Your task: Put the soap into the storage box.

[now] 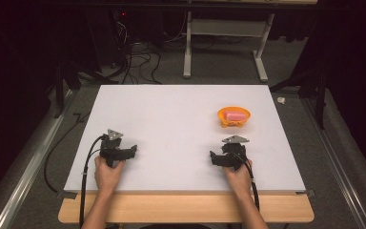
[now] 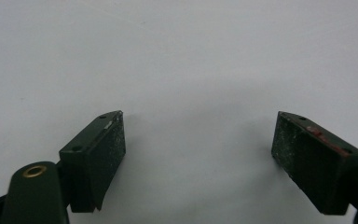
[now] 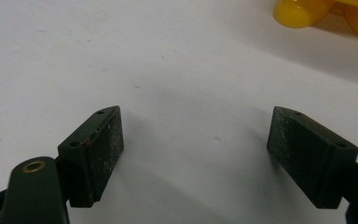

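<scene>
A white counter (image 1: 171, 124) carries an orange bowl (image 1: 234, 117) toward its far right part, and a pink block (image 1: 237, 116) lies inside the bowl. Both claws rest near the counter's near edge, each held in a hand coming up from below.

The right claw (image 1: 218, 159) sits on the near right part of the counter, in the right hand (image 1: 238, 174). The bowl lies just beyond it and slightly to its right — near, but apart, with bare white surface between them. In the right gripper view the jaws of this claw (image 3: 193, 140) stand wide apart with nothing between them, and the bowl's yellow-orange underside (image 3: 326, 14) shows at the upper right corner, off to the side of the gap rather than in line with it.

The left claw (image 1: 126, 151) sits on the near left part of the counter, in the left hand (image 1: 107, 172), well apart from the bowl — the whole middle of the counter lies between. In the left gripper view this claw (image 2: 198, 140) is also spread wide, with plain white surface between the jaws.

A black cable (image 1: 86, 162) trails from the left claw back over the counter's near edge.
</scene>
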`<state>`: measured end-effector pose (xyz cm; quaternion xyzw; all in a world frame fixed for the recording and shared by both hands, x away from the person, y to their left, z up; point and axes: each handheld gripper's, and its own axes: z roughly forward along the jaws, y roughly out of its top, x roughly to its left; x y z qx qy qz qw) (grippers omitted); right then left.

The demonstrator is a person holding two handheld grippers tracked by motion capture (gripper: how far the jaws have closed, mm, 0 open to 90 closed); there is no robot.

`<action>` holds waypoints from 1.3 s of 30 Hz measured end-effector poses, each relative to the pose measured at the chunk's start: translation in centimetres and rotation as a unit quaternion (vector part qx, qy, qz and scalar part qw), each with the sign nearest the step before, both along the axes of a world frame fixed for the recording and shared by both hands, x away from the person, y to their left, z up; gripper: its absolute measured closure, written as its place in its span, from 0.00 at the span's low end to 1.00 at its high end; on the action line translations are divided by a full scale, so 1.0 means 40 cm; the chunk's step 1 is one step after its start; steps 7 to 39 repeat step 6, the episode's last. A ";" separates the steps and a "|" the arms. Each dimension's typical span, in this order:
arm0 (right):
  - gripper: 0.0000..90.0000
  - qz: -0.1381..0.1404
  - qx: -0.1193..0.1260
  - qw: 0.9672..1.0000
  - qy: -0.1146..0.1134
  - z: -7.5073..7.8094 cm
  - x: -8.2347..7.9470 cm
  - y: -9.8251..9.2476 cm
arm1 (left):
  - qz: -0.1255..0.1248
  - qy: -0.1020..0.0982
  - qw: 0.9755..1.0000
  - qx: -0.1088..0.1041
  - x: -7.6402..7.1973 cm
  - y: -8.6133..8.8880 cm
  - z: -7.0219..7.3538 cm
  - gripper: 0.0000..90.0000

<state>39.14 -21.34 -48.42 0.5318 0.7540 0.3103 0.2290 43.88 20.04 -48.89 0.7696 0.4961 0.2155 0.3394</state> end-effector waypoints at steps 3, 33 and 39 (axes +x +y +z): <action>0.21 0.000 0.000 1.000 0.000 0.000 0.000 0.000 | 0.000 0.000 1.000 0.000 0.000 0.000 0.000 0.20; 0.21 0.000 0.001 1.000 0.000 0.000 0.000 0.000 | 0.000 0.000 1.000 0.000 0.000 0.000 0.000 0.20; 0.21 0.000 0.001 1.000 0.000 0.000 0.000 0.000 | 0.000 0.000 1.000 0.000 0.000 0.000 0.000 0.20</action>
